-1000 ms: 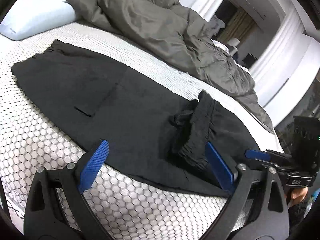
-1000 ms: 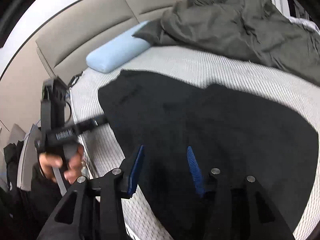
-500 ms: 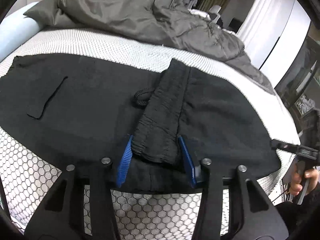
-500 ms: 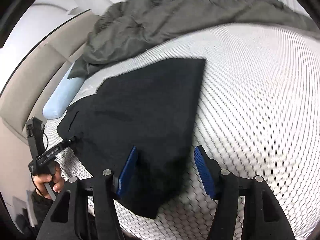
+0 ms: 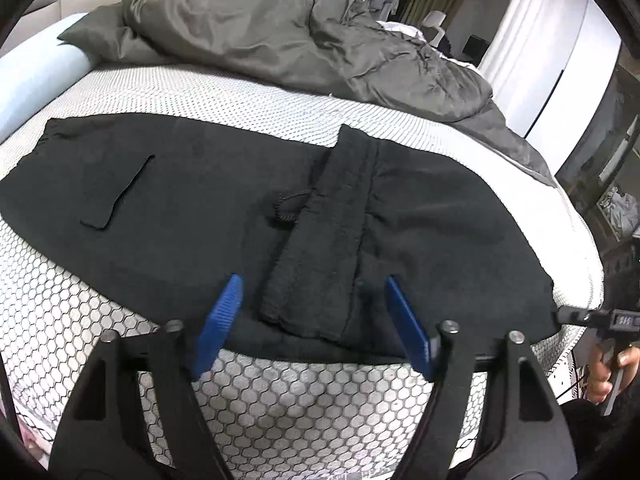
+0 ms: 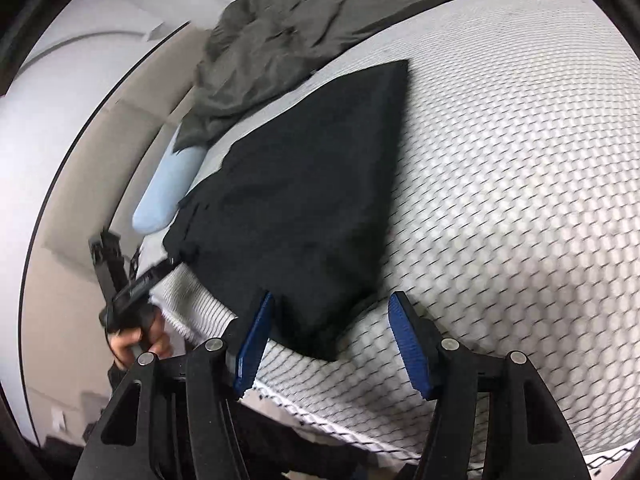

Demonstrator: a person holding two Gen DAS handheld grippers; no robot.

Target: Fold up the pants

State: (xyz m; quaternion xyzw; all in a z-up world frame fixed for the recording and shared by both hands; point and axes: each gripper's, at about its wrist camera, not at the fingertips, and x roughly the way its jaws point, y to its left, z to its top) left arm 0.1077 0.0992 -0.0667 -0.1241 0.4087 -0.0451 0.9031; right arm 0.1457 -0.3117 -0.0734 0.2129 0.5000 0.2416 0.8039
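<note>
Black pants [image 5: 180,200] lie flat on the honeycomb-patterned mattress [image 5: 60,312]. Their ribbed waistband [image 5: 320,248] is folded back over the middle, with a drawstring loop [image 5: 288,206] beside it. The near end of that band lies between the blue pads of my left gripper [image 5: 312,324], whose jaws are opening and not pressing on it. My right gripper [image 6: 331,344] stands open at the mattress edge. A corner of the pants [image 6: 320,320] lies between its pads, untouched. Each gripper also shows small in the other's view, held by a hand [image 6: 136,340].
A crumpled grey duvet [image 5: 300,36] covers the far side of the bed. A light blue pillow [image 5: 28,80] lies at the head end, by a beige headboard [image 6: 100,152]. The mattress edge runs just under both grippers. White curtains [image 5: 532,40] hang behind.
The left jaws, which stood close around the waistband end half a second ago, have spread apart. The right gripper has swung from above the pants to their corner at the mattress edge.
</note>
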